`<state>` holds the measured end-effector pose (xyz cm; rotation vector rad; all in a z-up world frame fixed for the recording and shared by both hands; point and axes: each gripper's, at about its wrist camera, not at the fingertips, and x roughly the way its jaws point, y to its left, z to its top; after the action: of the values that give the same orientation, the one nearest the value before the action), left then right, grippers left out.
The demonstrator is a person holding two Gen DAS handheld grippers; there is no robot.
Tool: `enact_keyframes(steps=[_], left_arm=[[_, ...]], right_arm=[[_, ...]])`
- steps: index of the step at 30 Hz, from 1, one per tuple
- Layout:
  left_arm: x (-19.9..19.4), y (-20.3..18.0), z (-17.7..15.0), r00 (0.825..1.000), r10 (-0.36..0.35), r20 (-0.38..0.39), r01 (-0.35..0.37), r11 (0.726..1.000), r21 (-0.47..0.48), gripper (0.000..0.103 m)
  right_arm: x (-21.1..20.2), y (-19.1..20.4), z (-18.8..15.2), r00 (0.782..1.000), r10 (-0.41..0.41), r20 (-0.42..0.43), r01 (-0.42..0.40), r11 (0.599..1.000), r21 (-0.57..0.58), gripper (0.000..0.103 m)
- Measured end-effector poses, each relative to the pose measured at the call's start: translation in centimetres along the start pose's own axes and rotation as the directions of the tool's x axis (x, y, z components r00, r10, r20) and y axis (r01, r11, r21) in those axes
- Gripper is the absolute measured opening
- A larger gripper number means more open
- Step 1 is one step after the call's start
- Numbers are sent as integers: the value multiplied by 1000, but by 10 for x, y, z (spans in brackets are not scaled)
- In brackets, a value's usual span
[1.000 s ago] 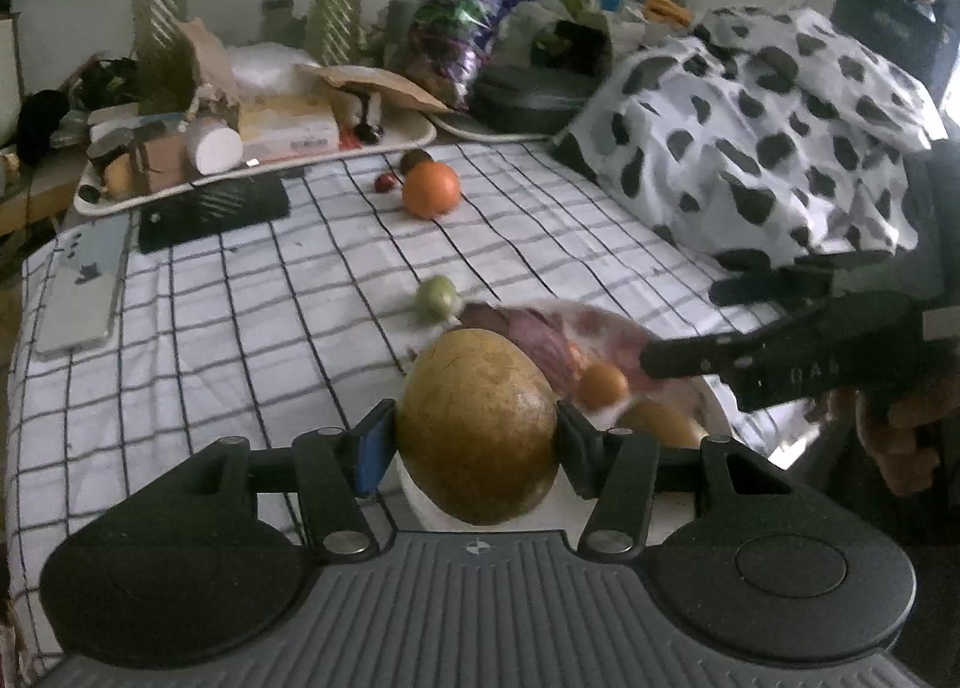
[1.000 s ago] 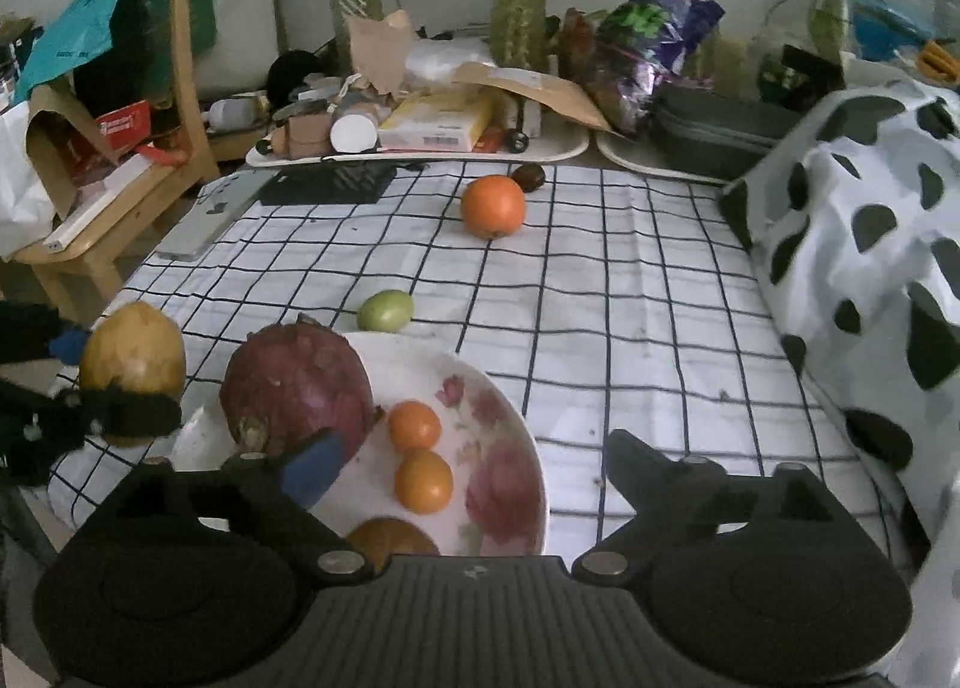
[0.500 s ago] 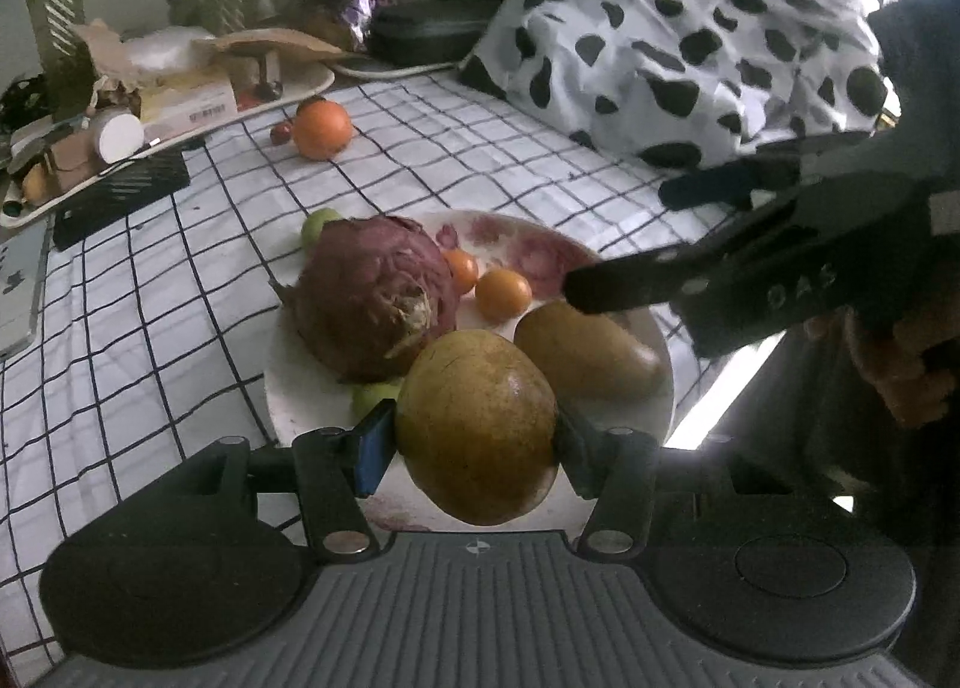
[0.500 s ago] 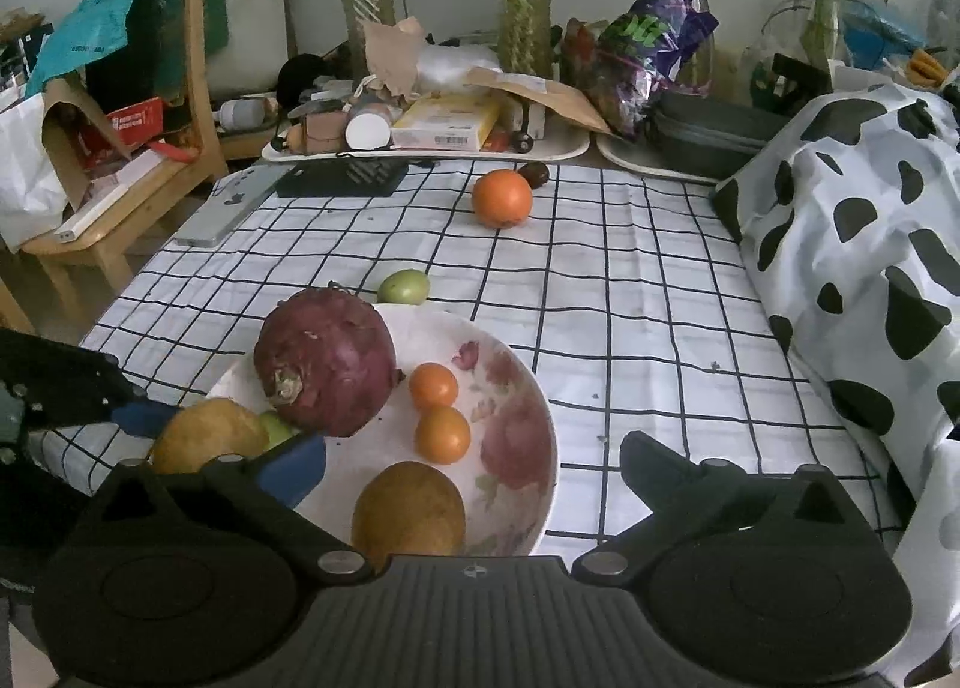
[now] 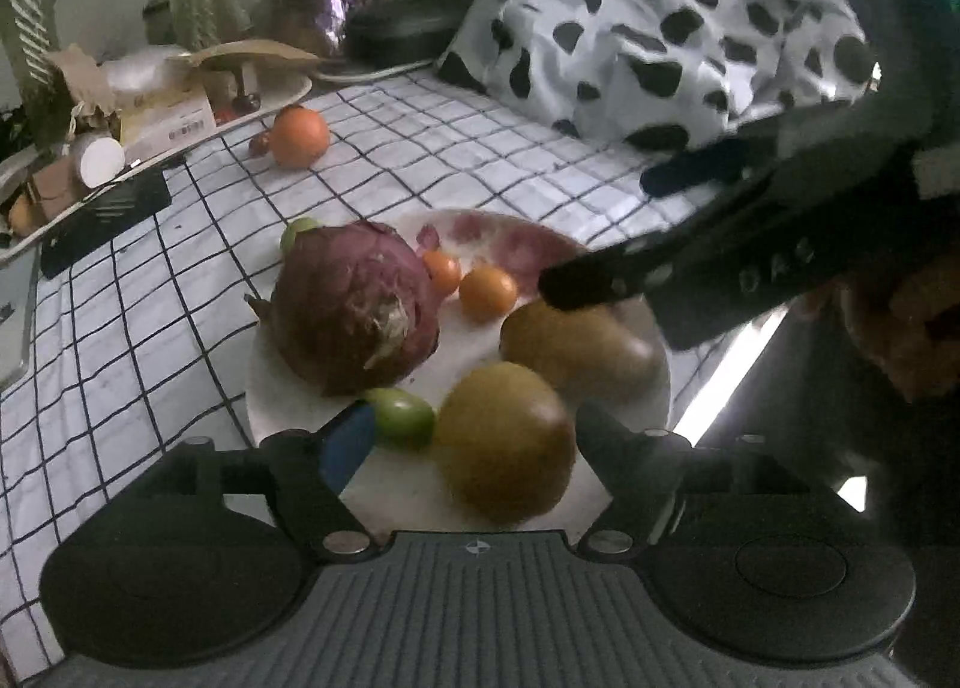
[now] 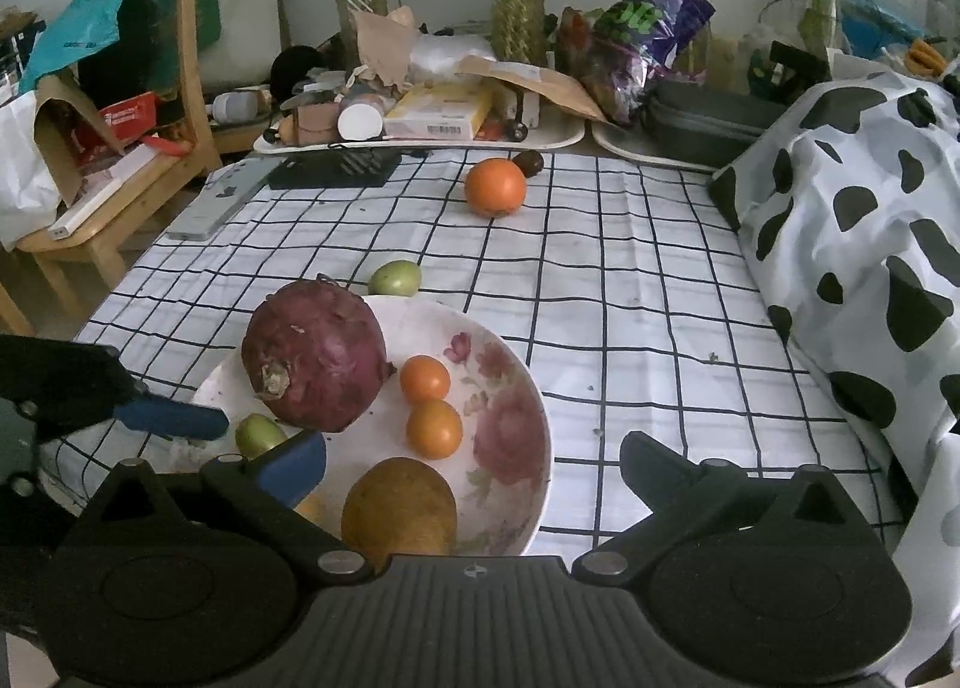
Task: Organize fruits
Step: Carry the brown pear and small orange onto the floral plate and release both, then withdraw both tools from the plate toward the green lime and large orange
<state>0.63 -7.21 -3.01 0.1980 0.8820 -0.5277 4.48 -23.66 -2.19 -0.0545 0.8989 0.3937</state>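
left gripper (image 5: 474,436) jaws wide — yellow fruit (image 5: 504,442) between | right gripper (image 6: 474,460) jaws wide — over plate (image 6: 528,484) rim

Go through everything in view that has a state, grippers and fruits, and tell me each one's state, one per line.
left gripper: open, yellow-brown fruit between its fingers, no visible grip
right gripper: open, empty, over the plate
purple fruit: on the plate
two small orange fruits: on the plate
large orange: on the cloth, off the plate
green fruit: on the cloth beside the plate
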Motion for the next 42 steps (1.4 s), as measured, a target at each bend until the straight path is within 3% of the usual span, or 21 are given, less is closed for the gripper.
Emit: enact_keyframes(steps=[16,31,42], left_arm=[[-3,9,4,1000,15,-3,-15,999,-44,74],[-12,29,11,998,30,49,-21,984,-179,74],[-15,38,21,995,53,84,-38,985,-169,74]], right_arm=[[1,-2,1,1000,-18,2,18,1000,18,103],[0,-3,3,999,-49,14,48,998,29,103],[5,0,5,998,-66,18,65,998,21,103]])
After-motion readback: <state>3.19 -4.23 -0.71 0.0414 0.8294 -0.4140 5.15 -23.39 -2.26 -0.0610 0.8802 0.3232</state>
